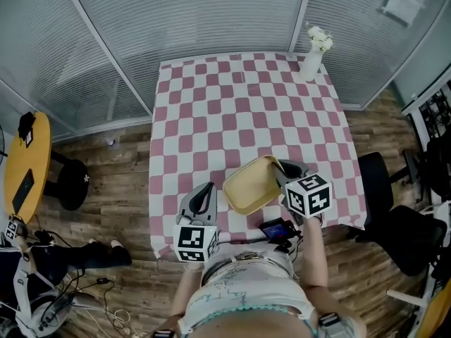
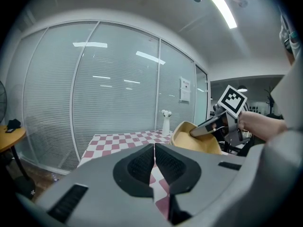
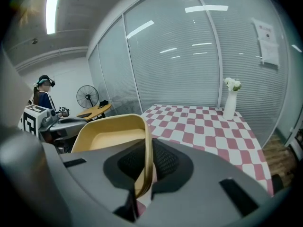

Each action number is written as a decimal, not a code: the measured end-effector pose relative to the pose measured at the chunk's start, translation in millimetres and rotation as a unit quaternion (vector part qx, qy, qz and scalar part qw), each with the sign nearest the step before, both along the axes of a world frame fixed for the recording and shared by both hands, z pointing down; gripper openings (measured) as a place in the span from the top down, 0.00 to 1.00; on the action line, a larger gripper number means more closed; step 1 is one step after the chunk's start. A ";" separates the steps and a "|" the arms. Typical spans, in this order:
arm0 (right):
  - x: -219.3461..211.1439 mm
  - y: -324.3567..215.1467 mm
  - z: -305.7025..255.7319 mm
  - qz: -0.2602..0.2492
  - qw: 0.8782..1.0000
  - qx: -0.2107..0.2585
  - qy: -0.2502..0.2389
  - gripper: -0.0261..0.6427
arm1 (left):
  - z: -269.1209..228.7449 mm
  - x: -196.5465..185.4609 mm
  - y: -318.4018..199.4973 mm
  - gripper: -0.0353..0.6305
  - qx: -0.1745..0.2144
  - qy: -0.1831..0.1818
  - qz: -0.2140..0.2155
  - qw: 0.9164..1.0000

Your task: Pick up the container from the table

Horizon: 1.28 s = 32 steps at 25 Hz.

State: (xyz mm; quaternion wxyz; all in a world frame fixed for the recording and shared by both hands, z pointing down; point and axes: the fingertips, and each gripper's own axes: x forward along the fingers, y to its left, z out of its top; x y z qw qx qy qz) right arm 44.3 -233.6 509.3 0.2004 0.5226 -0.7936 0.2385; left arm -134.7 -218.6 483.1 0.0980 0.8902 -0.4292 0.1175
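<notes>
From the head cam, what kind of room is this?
Probably an office or lab room: glass partition walls with blinds, a black office chair, and a pink-checked tablecloth on the one table.

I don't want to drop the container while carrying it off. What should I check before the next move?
1. Right gripper shut on the container rim: ok.
2. Grip strong enough on that one thin wall, with the container tilted: cannot tell.
3. Container raised off the table: ok, as the left gripper view shows it in the air.
4. Container empty, nothing to spill: ok.
5. Left gripper shut, holding nothing and free to support the far rim: ok.
6. Vase at the far corner, well away from the container: ok.
</notes>
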 end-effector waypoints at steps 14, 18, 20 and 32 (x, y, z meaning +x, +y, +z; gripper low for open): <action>-23.4 6.1 -57.1 -0.020 0.993 0.120 0.008 0.94 | 11.0 -21.2 10.4 0.92 -0.004 -0.011 -0.018 1.000; -24.6 9.0 -62.3 -0.016 0.992 0.127 0.007 0.94 | 11.0 -19.4 13.4 0.92 -0.005 -0.013 -0.012 1.000; -25.2 9.9 -64.3 -0.016 0.991 0.131 0.004 0.94 | 11.6 -18.3 15.0 0.92 -0.005 -0.014 -0.011 1.000; -24.2 13.3 -63.8 -0.014 0.990 0.137 0.013 0.94 | 13.1 -14.1 17.9 0.92 -0.007 -0.015 -0.001 1.000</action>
